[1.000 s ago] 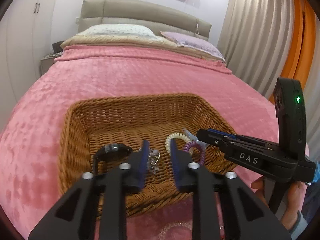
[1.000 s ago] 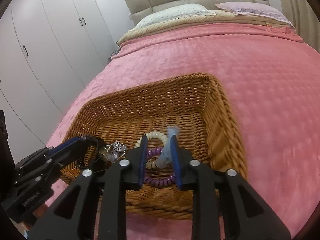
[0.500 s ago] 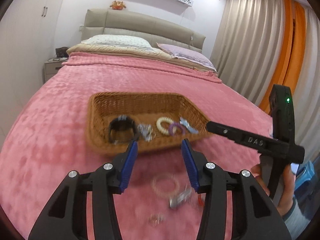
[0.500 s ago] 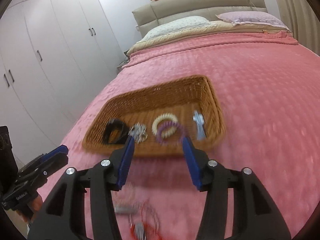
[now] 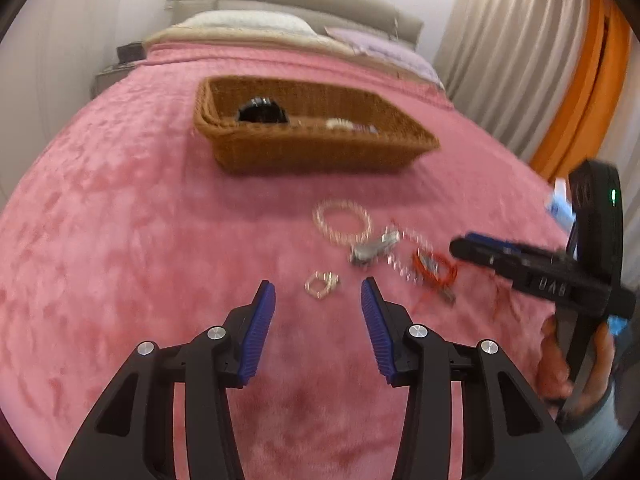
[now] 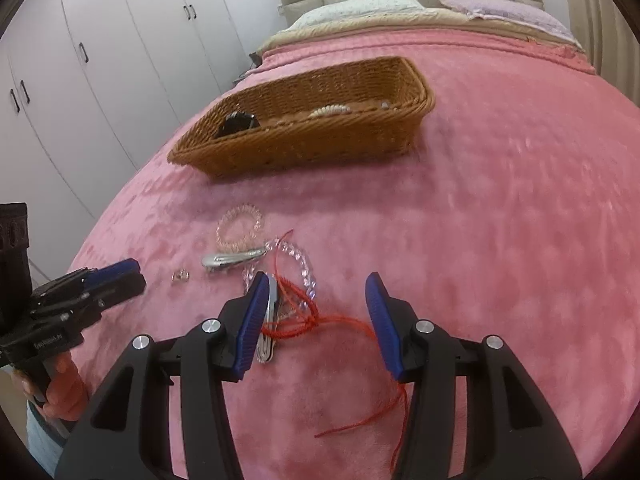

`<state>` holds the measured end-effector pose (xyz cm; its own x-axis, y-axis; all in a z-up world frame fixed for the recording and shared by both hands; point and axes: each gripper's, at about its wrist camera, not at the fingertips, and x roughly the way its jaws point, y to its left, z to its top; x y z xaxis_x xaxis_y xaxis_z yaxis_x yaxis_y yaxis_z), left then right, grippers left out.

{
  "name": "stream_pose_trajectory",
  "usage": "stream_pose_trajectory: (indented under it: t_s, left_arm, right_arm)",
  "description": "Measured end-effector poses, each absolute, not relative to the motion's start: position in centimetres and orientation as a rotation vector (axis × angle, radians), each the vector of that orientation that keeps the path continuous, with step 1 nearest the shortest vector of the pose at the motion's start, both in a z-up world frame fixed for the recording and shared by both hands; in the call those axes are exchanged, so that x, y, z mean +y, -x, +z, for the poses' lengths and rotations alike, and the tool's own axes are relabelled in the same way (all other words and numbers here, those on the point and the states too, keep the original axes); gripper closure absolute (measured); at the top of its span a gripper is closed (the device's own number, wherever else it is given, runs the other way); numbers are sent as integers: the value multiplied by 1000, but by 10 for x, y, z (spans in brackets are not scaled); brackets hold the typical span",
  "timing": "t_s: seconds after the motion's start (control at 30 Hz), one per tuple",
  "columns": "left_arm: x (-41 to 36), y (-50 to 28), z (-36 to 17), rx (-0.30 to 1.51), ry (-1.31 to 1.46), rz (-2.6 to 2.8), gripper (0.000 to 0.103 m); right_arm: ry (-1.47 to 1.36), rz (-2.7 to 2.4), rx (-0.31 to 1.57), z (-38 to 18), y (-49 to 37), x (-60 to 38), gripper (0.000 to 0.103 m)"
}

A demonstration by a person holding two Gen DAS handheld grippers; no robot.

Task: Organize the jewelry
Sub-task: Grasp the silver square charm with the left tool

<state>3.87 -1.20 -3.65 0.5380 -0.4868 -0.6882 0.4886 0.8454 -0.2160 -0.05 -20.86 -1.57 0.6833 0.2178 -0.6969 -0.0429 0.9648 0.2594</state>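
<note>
A wicker basket [image 5: 320, 160] [image 6: 320, 152] sits on the pink bed and holds a black watch [image 5: 260, 112], a cream coil tie [image 6: 330, 111] and other pieces. Loose jewelry lies on the blanket in front of it: a clear coil bracelet [image 5: 342, 222] [image 6: 240, 226], a silver hair clip [image 5: 372, 249] [image 6: 232, 259], a small ring [image 5: 321, 284] [image 6: 180, 276], a clear bead bracelet [image 6: 298, 260] and a red cord [image 6: 316, 320]. My left gripper [image 5: 318, 290] is open and empty, just short of the ring. My right gripper [image 6: 316, 282] is open and empty over the red cord.
The pink blanket [image 5: 120, 220] covers the whole bed. Pillows [image 5: 248, 24] and a headboard lie at the far end. White wardrobes [image 6: 100, 60] stand on the left, curtains [image 5: 520, 60] on the right. A nightstand [image 5: 116, 72] is beside the bed.
Both grippers have drawn back from the basket toward the near end of the bed and opened wide. The hair pieces they held over the basket now lie inside it.
</note>
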Motion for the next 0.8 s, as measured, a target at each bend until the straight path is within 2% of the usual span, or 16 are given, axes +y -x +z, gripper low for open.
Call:
stream_pose_trajectory:
  t_s: [0.03,0.1,0.5,0.53,0.57,0.6,0.63,0.7,0.8]
  left_arm:
    - [-14,-38,-38,821,-20,-578,60]
    - [-15,-39,-41,834,-33,-584,60]
    - [-47,-58,-54,874,-205,-514,61]
    - [-50,-55,-54,864,-232,-515,63]
    - [-52,-52,-54,853,-247,-525,70]
    - [-53,-49,-54,848,-252,-539,83]
    - [-53,-46,-53,845,-254,-563,88]
    - [-55,-42,-53,834,-267,-568,90]
    - [-55,-41,-53,824,-265,-568,90]
  right_arm:
    - [-224,152,810,-16,-1,-208,65]
    - [-218,179,830,-21,-4,-205,71]
    - [-153,164,863,-32,-6,-192,71]
    - [-145,166,861,-32,-5,-191,71]
    - [-132,169,858,-31,-5,-189,74]
    - [-119,177,857,-31,-4,-186,86]
    - [-106,192,859,-31,-3,-182,91]
    - [-59,182,845,-30,0,-175,96]
    - [-42,176,808,-24,6,-174,97]
